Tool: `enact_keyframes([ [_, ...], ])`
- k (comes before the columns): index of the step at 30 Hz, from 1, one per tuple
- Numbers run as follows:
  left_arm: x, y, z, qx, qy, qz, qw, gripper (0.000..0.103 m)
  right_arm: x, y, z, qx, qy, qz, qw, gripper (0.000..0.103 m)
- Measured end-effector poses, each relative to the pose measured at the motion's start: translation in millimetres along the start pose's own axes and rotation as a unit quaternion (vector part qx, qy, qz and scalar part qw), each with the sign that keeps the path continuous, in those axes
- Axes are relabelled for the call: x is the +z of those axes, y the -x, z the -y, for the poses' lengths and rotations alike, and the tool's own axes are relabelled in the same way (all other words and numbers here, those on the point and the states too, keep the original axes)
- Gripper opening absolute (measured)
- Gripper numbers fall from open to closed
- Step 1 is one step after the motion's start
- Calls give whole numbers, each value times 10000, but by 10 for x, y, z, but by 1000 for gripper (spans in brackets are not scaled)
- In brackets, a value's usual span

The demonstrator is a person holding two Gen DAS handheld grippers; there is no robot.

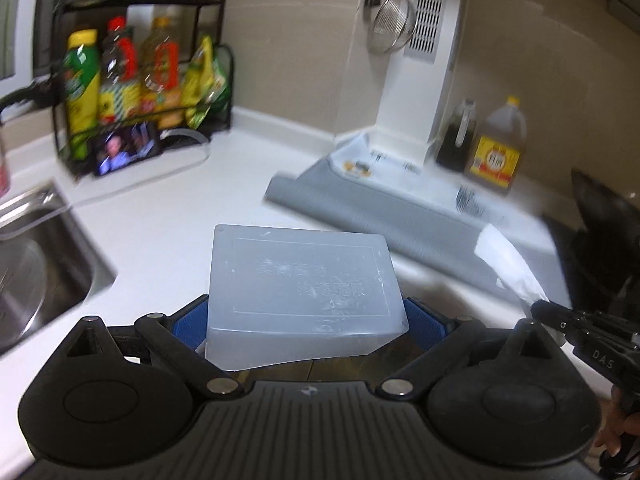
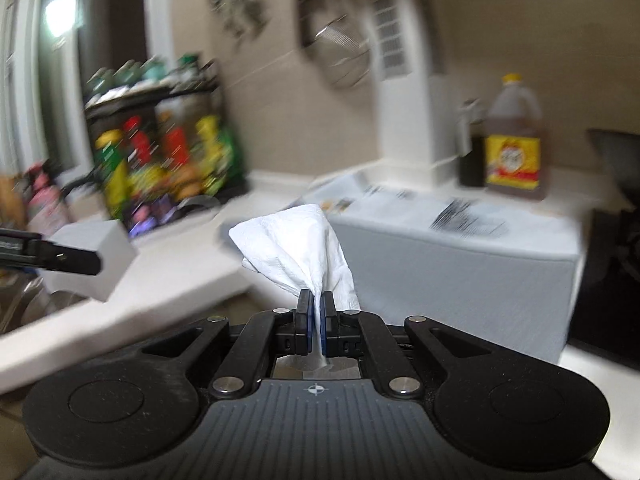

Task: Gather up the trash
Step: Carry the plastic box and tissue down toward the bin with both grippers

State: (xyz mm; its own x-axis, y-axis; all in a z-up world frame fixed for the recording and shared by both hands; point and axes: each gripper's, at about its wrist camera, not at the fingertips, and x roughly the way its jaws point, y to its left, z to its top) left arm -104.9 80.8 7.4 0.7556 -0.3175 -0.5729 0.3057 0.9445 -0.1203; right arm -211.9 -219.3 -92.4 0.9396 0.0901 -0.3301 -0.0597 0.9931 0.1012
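Note:
My left gripper [image 1: 308, 318] is shut on a frosted plastic box [image 1: 304, 280] with raised lettering; its blue pads [image 1: 188, 324] press on the box's two sides above the white counter [image 1: 168, 208]. The right wrist view shows that box [image 2: 116, 248] at the left with one black finger [image 2: 64, 260] across it. My right gripper [image 2: 316, 306] is shut on a crumpled white tissue [image 2: 296, 240] that sticks up between the jaws. In the left wrist view the right gripper [image 1: 546, 308] and its tissue [image 1: 504, 256] appear at the right edge.
A steel sink [image 1: 32, 264] lies to the left. A black rack of bottles [image 1: 140, 76] stands in the back corner. A grey mat [image 1: 400, 220] with papers lies near a yellow-capped oil jug [image 1: 498, 148] and a dark bottle [image 1: 456, 140]. A black pan [image 1: 600, 232] sits at the right.

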Motion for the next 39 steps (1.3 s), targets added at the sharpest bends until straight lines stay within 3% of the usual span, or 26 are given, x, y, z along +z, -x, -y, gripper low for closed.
enact_keyframes([
  [8, -628, -35, -27, 382, -274, -326, 9984, 100, -492, -80, -403, 102, 356, -847, 9957, 4],
  [13, -824, -72, -21, 284, -364, -599, 9971, 100, -597, -95, -492, 56, 494, -1102, 9927, 4],
  [39, -858, -265, -24, 190, -410, -948, 9945, 100, -688, -226, -564, 117, 683, -1493, 9864, 4],
])
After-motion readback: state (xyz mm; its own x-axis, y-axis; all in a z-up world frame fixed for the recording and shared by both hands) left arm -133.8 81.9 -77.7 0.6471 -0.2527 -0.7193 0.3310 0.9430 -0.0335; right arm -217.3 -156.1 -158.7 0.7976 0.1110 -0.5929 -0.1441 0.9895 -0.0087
